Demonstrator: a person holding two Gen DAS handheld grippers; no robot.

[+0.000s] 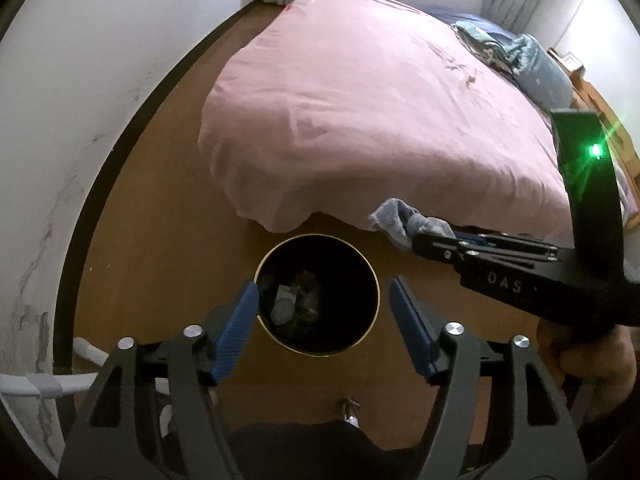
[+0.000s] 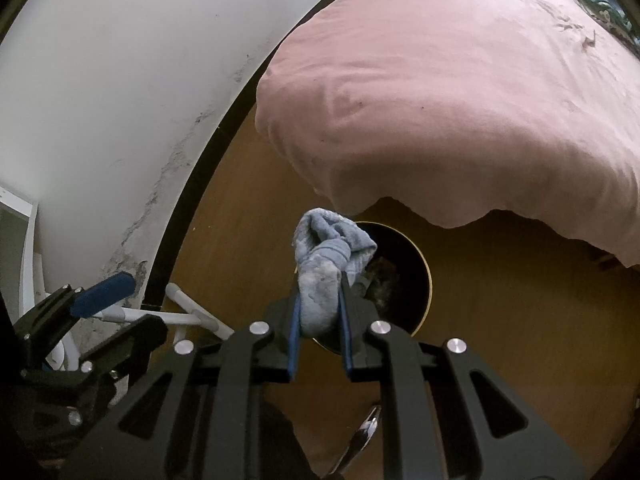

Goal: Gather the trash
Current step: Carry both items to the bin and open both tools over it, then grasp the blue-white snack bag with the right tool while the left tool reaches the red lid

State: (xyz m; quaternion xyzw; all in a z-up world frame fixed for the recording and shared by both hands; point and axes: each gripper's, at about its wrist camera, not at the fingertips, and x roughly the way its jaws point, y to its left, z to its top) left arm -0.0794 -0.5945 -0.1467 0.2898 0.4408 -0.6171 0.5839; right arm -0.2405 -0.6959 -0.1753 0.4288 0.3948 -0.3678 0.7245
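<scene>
From the left wrist camera, the left gripper [image 1: 324,300] hangs over the round black bin [image 1: 318,295] on the wooden floor [image 1: 160,248], its blue pads spread wide with nothing between them. Crumpled scraps [image 1: 292,300] lie at the bottom of the bin. Off to the right, the right gripper [image 1: 416,236] reaches in with a grey-blue sock [image 1: 400,222] at its tip, just below the edge of the pink bedcover [image 1: 360,112].

From the right wrist camera, the sock [image 2: 324,276] sits between the right gripper's [image 2: 320,312] blue pads – they flank it closely, and it stands bunched above them, over the near rim of the bin [image 2: 416,272]. The left gripper [image 2: 104,296] shows at lower left, near the white wall [image 2: 120,100].
</scene>
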